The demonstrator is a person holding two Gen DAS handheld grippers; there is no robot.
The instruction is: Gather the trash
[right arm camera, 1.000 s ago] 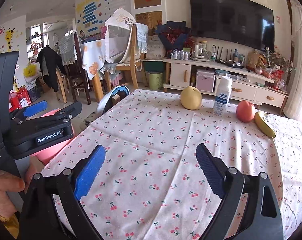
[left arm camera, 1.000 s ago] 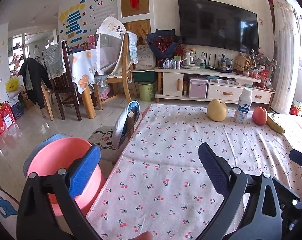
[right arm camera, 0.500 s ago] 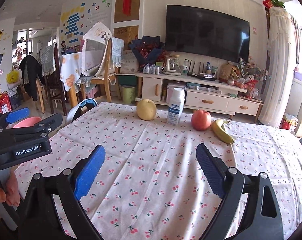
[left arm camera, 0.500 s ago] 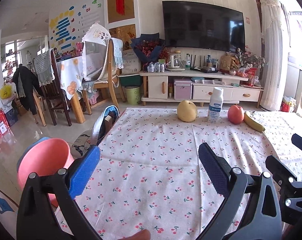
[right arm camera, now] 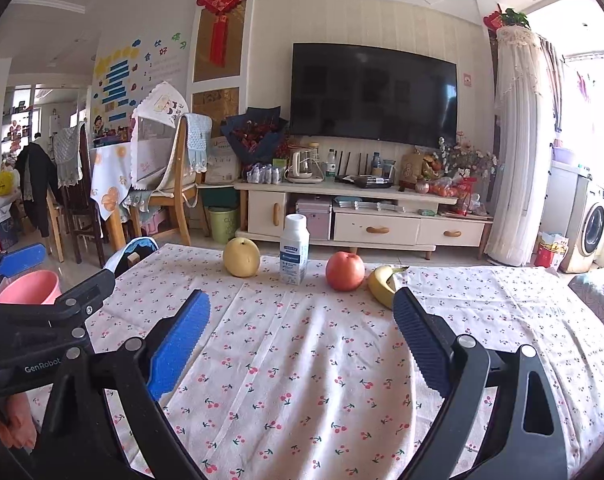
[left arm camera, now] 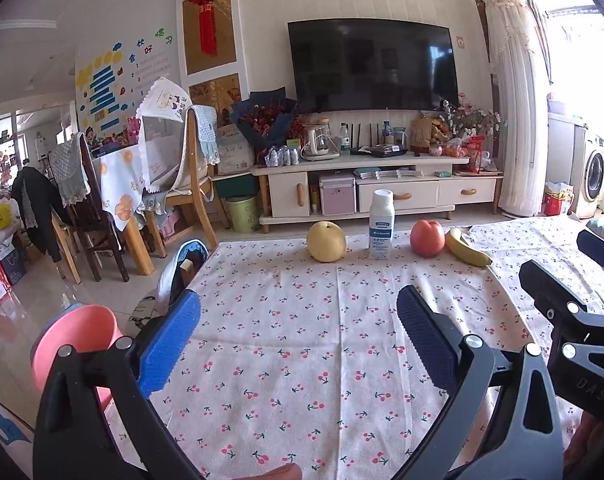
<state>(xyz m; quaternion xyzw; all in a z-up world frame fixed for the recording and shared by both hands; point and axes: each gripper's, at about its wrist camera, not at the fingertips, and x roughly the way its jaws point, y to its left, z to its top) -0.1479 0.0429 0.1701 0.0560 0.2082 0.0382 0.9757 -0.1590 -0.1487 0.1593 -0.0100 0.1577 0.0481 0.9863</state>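
**Approaching the far-edge row, both claws empty**

Looking along the fingers, we note both claws spread wide with nothing between the pads. The left gripper [left arm camera: 298, 340] hangs over the near part of the cherry-print tablecloth [left arm camera: 302, 340], toward its left edge; the right gripper [right arm camera: 302, 340] hangs beside it, nearer the middle. Neither touches the cloth that we can see.

Off the left edge, low on the floor, sits the pink bin [left arm camera: 76, 344], closest to the left claw.

Across bare cloth, well apart from both claws, a row runs along the far edge: pear [right arm camera: 241, 257], white bottle [right arm camera: 294, 250], apple [right arm camera: 345, 271], banana [right arm camera: 381, 286]. We judge the bottle the likeliest trash. It stands upright, long axis vertical, almost straight ahead of the right claw and slightly right of centre for the left. From the right wrist view it looks the closer reach, so we expect a level forward approach, jaws passing either side of the bottle's body without knocking the neighbouring fruit.
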